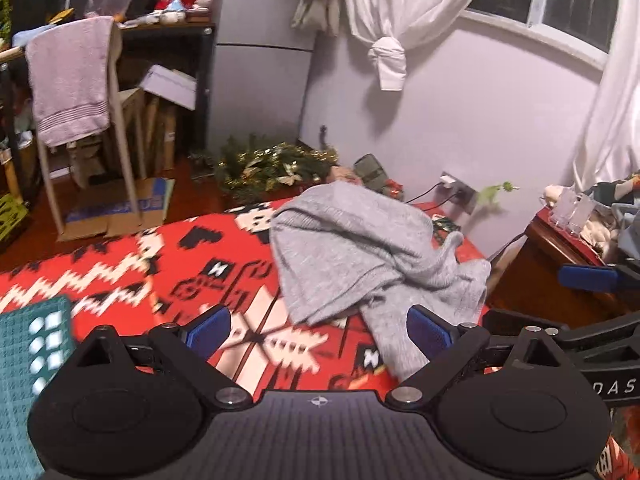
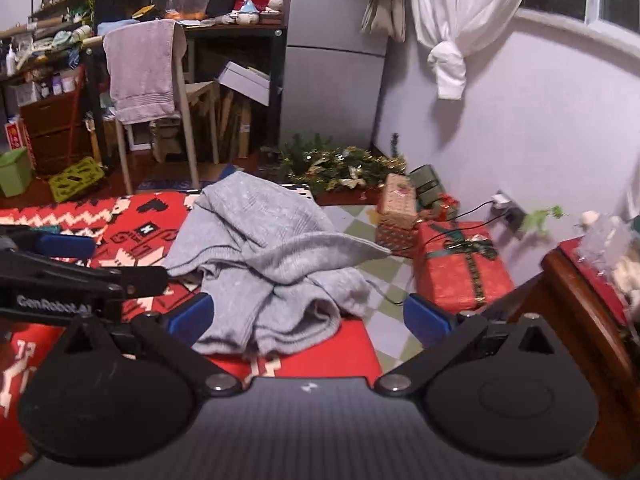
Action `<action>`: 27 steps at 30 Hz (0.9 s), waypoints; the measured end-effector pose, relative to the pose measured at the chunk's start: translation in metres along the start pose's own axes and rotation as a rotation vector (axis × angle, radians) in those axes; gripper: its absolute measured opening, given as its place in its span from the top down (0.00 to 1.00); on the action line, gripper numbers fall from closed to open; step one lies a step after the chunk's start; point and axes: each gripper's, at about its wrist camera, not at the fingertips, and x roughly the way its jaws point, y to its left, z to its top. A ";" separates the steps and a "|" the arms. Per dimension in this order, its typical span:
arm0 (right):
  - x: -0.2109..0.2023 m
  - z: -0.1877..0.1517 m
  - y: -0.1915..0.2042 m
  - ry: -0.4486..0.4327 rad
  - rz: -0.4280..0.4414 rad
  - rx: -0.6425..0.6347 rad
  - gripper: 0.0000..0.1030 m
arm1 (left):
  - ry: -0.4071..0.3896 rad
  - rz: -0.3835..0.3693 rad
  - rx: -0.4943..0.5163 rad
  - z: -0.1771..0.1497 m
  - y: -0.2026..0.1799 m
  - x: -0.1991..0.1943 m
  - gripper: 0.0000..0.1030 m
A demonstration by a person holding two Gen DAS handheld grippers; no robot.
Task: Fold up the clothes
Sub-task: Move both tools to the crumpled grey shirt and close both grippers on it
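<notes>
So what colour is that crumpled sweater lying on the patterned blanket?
The sweater is plain light grey knit, clearest in the right wrist view.

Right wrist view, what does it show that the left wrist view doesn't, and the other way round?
Only the right wrist view shows the wrapped red gift box, the checkered floor beside the bed, and the green bin. Only the left wrist view shows the teal cloth on the blanket and the flattened cardboard box on the floor. Both show the crumpled grey sweater on the red patterned blanket, the towel over the chair, and each hand-held gripper open.
</notes>
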 end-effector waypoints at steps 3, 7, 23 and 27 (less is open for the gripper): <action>0.016 0.003 -0.005 0.017 0.018 -0.001 0.14 | 0.028 -0.017 0.014 0.004 -0.002 0.019 0.20; 0.040 0.005 -0.007 0.041 0.026 -0.009 0.19 | 0.066 -0.043 0.022 0.008 -0.003 0.043 0.31; 0.069 0.004 0.003 0.085 0.115 0.085 0.82 | 0.069 -0.069 0.015 0.013 -0.011 0.044 0.86; 0.046 0.003 0.017 0.098 0.152 0.101 0.82 | 0.079 -0.074 -0.011 0.010 -0.008 0.024 0.87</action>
